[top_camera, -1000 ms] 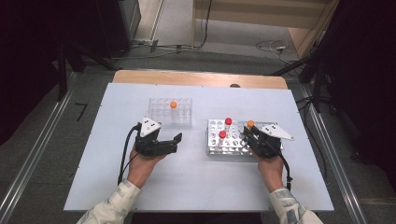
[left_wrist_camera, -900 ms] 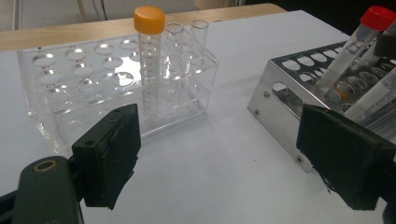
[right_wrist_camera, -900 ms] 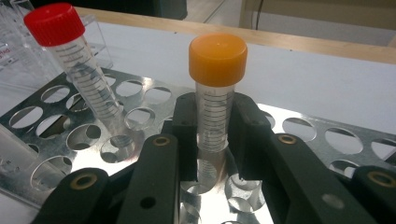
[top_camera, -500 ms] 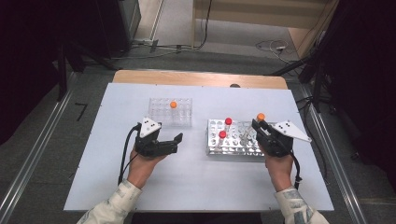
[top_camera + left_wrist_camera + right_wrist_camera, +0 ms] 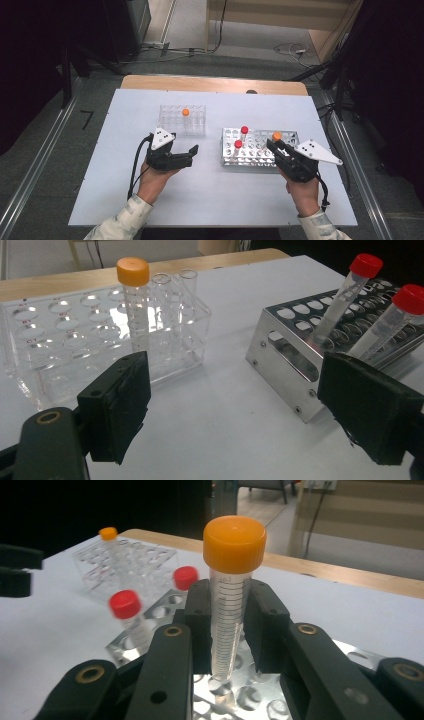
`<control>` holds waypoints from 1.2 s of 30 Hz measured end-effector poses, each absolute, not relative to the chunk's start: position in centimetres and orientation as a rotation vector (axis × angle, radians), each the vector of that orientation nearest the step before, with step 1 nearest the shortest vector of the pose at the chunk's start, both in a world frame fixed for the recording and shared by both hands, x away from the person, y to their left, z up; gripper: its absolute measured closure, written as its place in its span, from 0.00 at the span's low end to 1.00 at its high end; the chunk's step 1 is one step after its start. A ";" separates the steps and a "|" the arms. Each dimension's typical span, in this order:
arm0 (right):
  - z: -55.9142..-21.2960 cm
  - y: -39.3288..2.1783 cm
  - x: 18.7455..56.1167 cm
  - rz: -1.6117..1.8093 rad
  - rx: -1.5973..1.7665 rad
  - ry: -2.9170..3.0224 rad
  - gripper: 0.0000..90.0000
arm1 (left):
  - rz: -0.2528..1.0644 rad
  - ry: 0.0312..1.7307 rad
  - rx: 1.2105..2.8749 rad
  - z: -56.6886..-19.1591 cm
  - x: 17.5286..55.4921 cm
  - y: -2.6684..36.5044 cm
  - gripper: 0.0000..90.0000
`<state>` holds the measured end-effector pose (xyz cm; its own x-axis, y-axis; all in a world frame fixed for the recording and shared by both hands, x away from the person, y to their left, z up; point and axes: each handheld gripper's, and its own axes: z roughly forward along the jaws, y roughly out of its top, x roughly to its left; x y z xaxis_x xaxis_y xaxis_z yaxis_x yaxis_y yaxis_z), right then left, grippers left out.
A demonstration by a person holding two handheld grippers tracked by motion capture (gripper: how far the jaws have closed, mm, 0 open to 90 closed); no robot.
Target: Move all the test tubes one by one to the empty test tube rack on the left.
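Observation:
My right gripper [image 5: 273, 144] is shut on an orange-capped tube [image 5: 276, 136], upright over the right end of the metal rack [image 5: 250, 161]. In the right gripper view the pads clamp the tube [image 5: 232, 580] below its cap, and its tip hangs just above the rack holes [image 5: 250, 695]. Two red-capped tubes [image 5: 244, 130] [image 5: 238, 144] stand tilted in the metal rack. A second orange-capped tube [image 5: 185, 112] stands in the clear rack [image 5: 170, 120]. My left gripper [image 5: 189, 154] rests open on the table between the racks, with nothing between its jaws [image 5: 245, 412].
In the left gripper view the clear rack [image 5: 60, 340] is ahead to the left and the metal rack [image 5: 290, 350] ahead to the right. A wooden strip [image 5: 215, 84] runs along the table's far edge. Bare white tabletop [image 5: 215, 195] lies in front of both racks.
My right gripper has moved to the right with the orange-capped tube held in it, rising clear of the metal rack's holes. The left gripper has not moved.

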<state>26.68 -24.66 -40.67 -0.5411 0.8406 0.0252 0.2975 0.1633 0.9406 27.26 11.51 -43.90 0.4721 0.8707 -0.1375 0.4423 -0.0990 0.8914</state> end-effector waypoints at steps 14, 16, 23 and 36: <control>-43.0 -22.1 24.2 1.397 1.000 2.113 0.79 | 0.518 1.100 1.742 -43.9 26.8 10.5 0.16; -43.5 -21.5 24.1 1.390 0.981 2.142 0.79 | 0.518 1.095 1.743 -43.9 26.8 10.4 0.16; -44.6 -19.7 24.0 1.367 0.945 2.207 0.79 | 0.501 1.064 1.752 -43.7 26.4 9.7 0.17; -45.6 -16.1 25.1 1.369 0.900 2.258 0.79 | 0.450 0.975 1.760 -42.7 25.2 7.7 0.20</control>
